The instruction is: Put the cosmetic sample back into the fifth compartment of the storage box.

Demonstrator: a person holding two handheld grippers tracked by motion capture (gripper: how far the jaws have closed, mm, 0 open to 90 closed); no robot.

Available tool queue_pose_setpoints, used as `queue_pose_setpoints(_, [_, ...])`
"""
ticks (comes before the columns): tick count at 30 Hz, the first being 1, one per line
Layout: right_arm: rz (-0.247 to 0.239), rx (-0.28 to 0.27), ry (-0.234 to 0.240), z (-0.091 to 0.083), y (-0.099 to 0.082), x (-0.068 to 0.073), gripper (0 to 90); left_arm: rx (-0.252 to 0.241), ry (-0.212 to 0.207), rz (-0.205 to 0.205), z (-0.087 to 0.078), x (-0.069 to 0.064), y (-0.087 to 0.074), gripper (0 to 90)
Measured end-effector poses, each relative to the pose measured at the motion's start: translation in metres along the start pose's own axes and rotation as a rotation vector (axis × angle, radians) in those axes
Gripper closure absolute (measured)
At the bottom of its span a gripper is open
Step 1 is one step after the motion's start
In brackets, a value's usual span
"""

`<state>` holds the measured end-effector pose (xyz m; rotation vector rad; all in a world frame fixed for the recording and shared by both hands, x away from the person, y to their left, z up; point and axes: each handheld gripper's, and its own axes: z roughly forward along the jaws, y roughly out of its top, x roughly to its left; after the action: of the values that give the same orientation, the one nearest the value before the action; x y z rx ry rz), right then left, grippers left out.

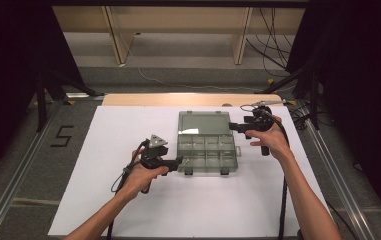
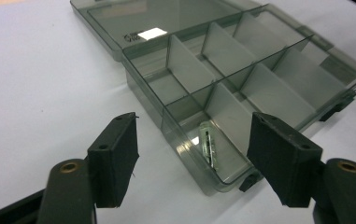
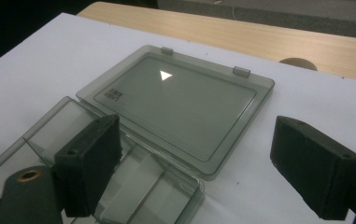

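A clear compartment box (image 1: pixel 207 148) is seen lying open mid-tabletop (image 1: pixel 128 210). Its near-left corner is straddled, unpressed, by the released left hand-held gripper (image 2: pixel 194 158); the right hand-held gripper (image 3: pixel 203 163) is held released over its right end.

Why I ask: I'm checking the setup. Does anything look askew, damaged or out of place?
Nothing stands out. The organizer box lies square on the white sheet, lid flat open and unbroken. One small clear part lies in a corner compartment.

A white sheet (image 1: pixel 128 150) is covering the table (image 1: pixel 128 99), whose wooden edge is showing at twelve o'clock. A black "5" marking (image 1: pixel 62 135) is lying on the floor at nine o'clock.
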<state>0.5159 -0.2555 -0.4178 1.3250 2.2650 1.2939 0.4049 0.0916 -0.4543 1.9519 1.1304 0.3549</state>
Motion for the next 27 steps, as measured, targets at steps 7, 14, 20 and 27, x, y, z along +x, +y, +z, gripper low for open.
queue_pose_setpoints(7, [0.004, 0.021, -0.001, 0.011, 0.006, -0.002, 17.5, 0.065, -0.016, 0.012, 0.009, 0.001, 0.002, 41.8])
queue_pose_setpoints(14, [0.007, 0.037, -0.010, 0.019, 0.005, -0.004, 17.7, 0.075, -0.015, -0.005, 0.018, 0.001, 0.001, 45.2])
queue_pose_setpoints(20, [0.007, 0.049, -0.009, 0.020, 0.005, -0.003, 17.8, 0.107, -0.025, -0.006, 0.022, 0.001, 0.002, 51.9])
queue_pose_setpoints(27, [0.002, 0.061, -0.031, 0.024, 0.005, -0.005, 18.1, 0.129, 0.007, -0.014, 0.024, -0.001, 0.002, 64.4])
